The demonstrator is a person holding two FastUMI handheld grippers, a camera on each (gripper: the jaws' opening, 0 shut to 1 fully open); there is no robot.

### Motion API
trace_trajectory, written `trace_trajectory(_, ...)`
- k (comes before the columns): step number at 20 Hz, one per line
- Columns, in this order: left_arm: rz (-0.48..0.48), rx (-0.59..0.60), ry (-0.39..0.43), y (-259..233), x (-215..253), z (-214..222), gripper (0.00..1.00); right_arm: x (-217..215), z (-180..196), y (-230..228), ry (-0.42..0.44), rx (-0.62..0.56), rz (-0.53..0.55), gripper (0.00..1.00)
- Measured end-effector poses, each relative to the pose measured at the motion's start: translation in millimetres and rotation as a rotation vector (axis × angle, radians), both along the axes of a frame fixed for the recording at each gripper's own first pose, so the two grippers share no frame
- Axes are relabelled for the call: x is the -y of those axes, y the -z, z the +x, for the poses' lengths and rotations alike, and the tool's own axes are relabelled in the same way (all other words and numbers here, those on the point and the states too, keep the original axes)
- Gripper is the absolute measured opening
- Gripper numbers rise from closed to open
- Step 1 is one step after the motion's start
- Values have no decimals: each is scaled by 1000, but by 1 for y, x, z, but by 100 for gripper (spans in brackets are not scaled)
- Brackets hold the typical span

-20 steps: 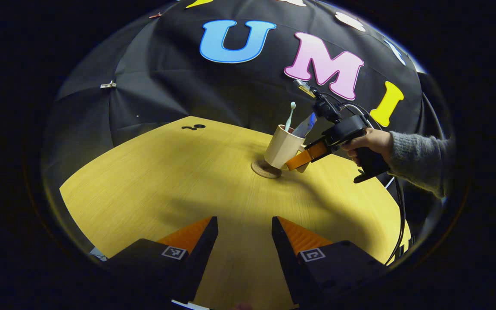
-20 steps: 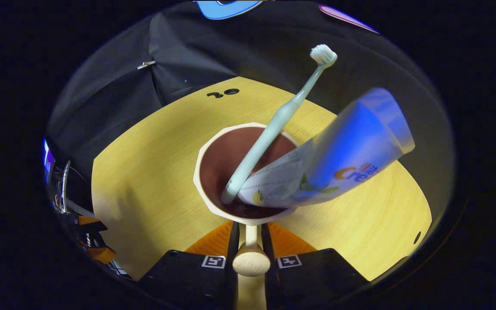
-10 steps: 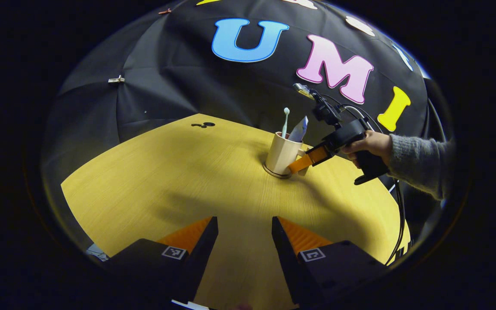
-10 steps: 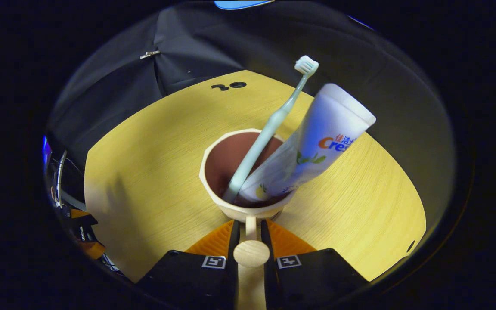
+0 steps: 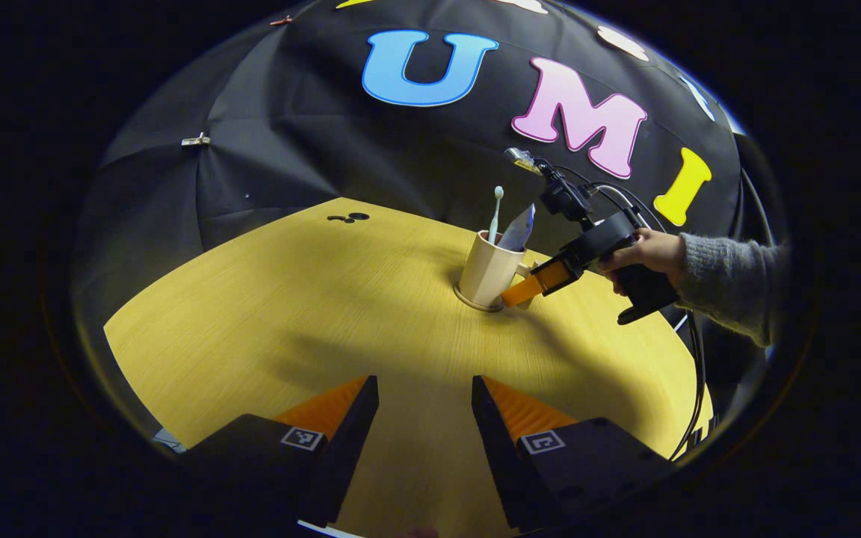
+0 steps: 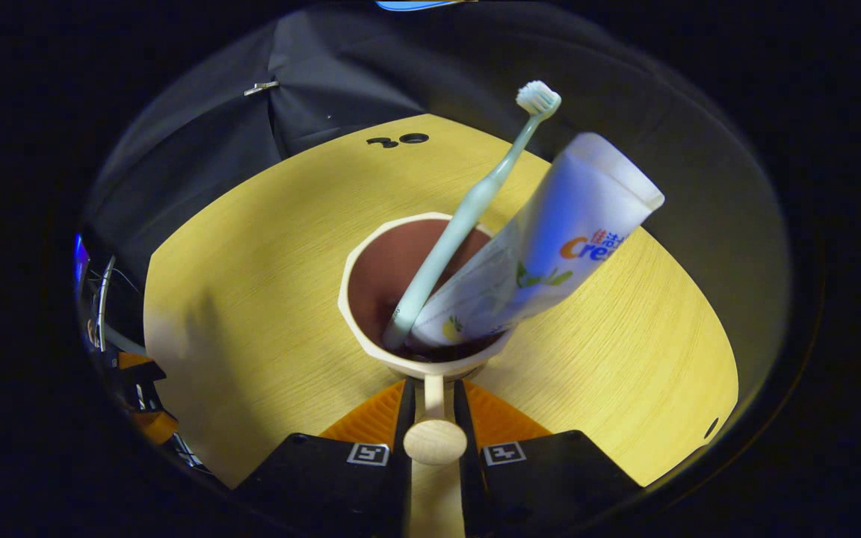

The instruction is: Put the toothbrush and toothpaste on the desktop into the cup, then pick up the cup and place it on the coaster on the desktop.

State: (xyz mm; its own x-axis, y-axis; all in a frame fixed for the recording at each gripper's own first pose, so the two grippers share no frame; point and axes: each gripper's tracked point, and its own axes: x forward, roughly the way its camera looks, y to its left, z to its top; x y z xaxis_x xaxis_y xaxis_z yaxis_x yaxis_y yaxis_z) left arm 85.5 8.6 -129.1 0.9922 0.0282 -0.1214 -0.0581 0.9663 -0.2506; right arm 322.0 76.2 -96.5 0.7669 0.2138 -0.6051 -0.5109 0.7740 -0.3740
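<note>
Cream-coloured and faceted outside, dark brown inside, the cup (image 6: 415, 299) stands upright on the yellow wood-grain counter (image 6: 251, 299). In the left gripper view the cup (image 5: 486, 270) sits on the round coaster (image 5: 469, 302), whose edge shows as a thin ring at the cup's base. A pale green toothbrush (image 6: 468, 217) leans inside the cup with its bristle head up and out past the rim. Beside it the toothpaste (image 6: 550, 246), a white tube with blue and orange print, stands in the cup with its flat end uppermost, tilted toward the right of the right gripper view. In the left gripper view the toothbrush (image 5: 495, 213) and the toothpaste (image 5: 517, 229) stick up above the cup's rim, close together.

The cup's handle, which ends in a round knob, runs back between the fingers of the right tool (image 6: 434, 407); both fingers press against it from either side. In the left gripper view that right tool (image 5: 524, 288) reaches the cup from the right, held by a hand (image 5: 643, 252) in a grey knitted sleeve (image 5: 729, 280), with cables trailing behind.

The left tool (image 5: 424, 403) is low over the near part of the counter, well apart from the cup, its fingers spread with only bare wood between them. Two small dark holes (image 5: 348, 217) mark the counter's far edge, and a metal clip (image 5: 193, 140) pins the black cloth wall.
</note>
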Motion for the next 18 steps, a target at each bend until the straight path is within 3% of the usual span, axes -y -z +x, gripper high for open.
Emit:
trace_trajectory(2,0,2,2,-3,1,0,81,4,0,1,14,-5,0,34)
trace_trajectory(4,4,7,5,-6,3,-1,81,6,-2,-3,15,6,11,53)
trace_trajectory(5,8,7,7,-7,4,-1,81,8,-3,-6,19,16,15,54)
trace_trajectory(6,12,8,9,-8,4,-2,81,10,-6,-8,20,23,25,62)
trace_trajectory(8,21,10,17,-12,6,-4,81,12,-13,-15,27,33,46,64)
trace_trajectory(9,30,11,16,-15,6,-5,81,13,-17,-19,28,42,56,72)
trace_trajectory(10,44,12,13,-18,7,-5,91,15,-22,-22,31,47,62,83)
trace_trajectory(11,55,14,12,-22,7,-6,84,17,-26,-25,34,56,68,88)
trace_trajectory(12,63,20,12,-27,8,-6,88,18,-33,-30,34,64,76,96)
trace_trajectory(18,144,66,21,-67,5,-15,98,19,-79,-72,43,162,132,99)
